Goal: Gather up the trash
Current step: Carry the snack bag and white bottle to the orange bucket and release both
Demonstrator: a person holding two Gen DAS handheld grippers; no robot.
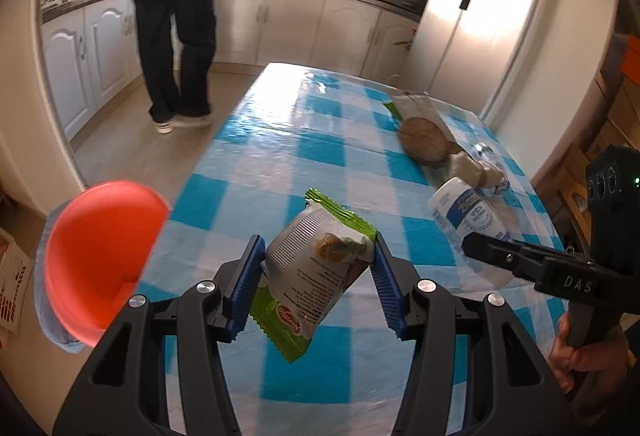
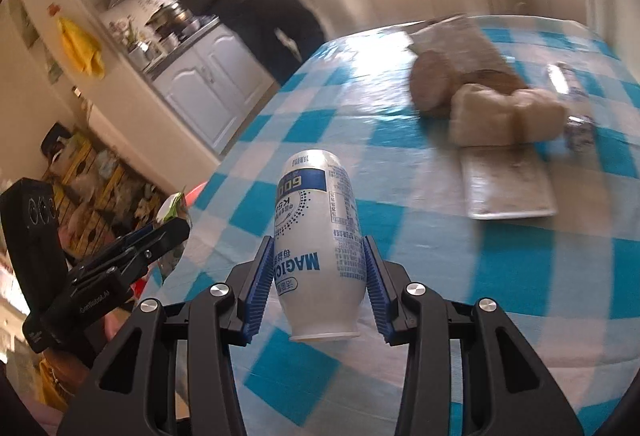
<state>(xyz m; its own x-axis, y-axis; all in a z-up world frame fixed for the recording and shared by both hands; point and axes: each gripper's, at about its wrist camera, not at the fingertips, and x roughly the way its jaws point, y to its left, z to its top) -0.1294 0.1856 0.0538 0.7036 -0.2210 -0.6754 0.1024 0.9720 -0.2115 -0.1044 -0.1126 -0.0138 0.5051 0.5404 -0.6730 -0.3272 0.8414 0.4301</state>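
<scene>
Your left gripper [image 1: 318, 268] is closed on a green and white snack wrapper [image 1: 316, 272]; the blue pads press on its two sides and it hangs tilted between them, lifted clear of the checked surface [image 1: 280, 164]. Your right gripper [image 2: 318, 276] is closed on a white bottle [image 2: 320, 248] with blue print, held across its body with the mouth end toward the camera and also off the surface. So both pieces of trash are already in the grippers, and the step in hand, as I judge it, is to carry them to the place for trash.

The orange bin [image 1: 104, 256] stands just past the left edge of the surface, near your left gripper. I take it as the goal, though I cannot see inside it.

Keep both grips steady while you travel. The wrapper is light and slippery, held only by its edges, so a fast swing may pull it out. Bring the left gripper fully above the opening of the bin before you release. The bottle is smooth and round; keep the pads on its middle and do not tilt it much.

The two grippers are near each other, so let one go first to the bin. More trash lies farther on the surface: a brown round thing [image 1: 422, 144] and pale wrappers [image 2: 508, 120].
</scene>
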